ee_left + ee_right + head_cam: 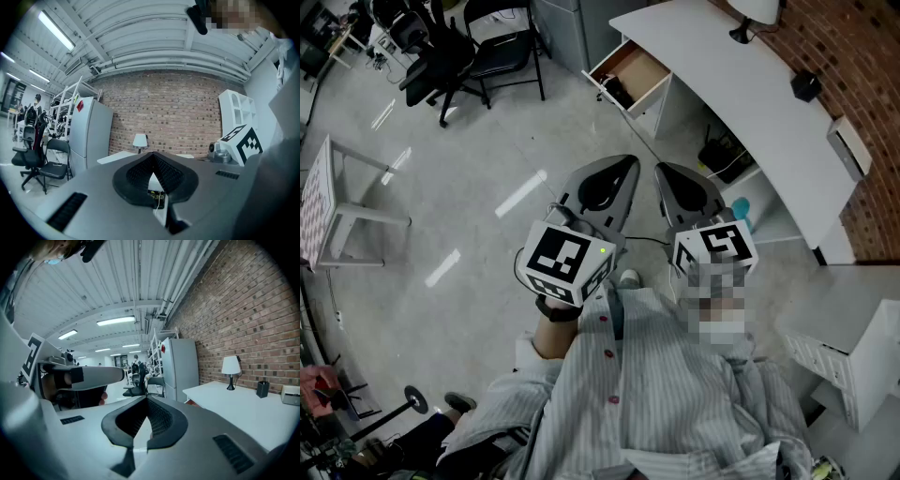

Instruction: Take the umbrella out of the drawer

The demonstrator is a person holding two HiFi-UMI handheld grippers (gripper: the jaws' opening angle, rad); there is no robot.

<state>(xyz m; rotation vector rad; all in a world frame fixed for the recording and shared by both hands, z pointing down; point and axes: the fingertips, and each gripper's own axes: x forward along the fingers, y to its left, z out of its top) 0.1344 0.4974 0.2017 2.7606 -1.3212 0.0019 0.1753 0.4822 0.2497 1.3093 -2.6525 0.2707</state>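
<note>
Pinched closed and empty, left tongs [629, 164] and right tongs [662, 170] face the open drawer [636, 67] well ahead; a dark shape [614, 91] inside, perhaps the umbrella, lies nearer the left.

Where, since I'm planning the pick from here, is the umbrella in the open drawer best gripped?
Likely from above, through the open top of the drawer: its walls block the sides. The dark umbrella lies at the drawer's outer end; grip it across its narrow width. Handle and canopy are too small to tell apart here.
</note>
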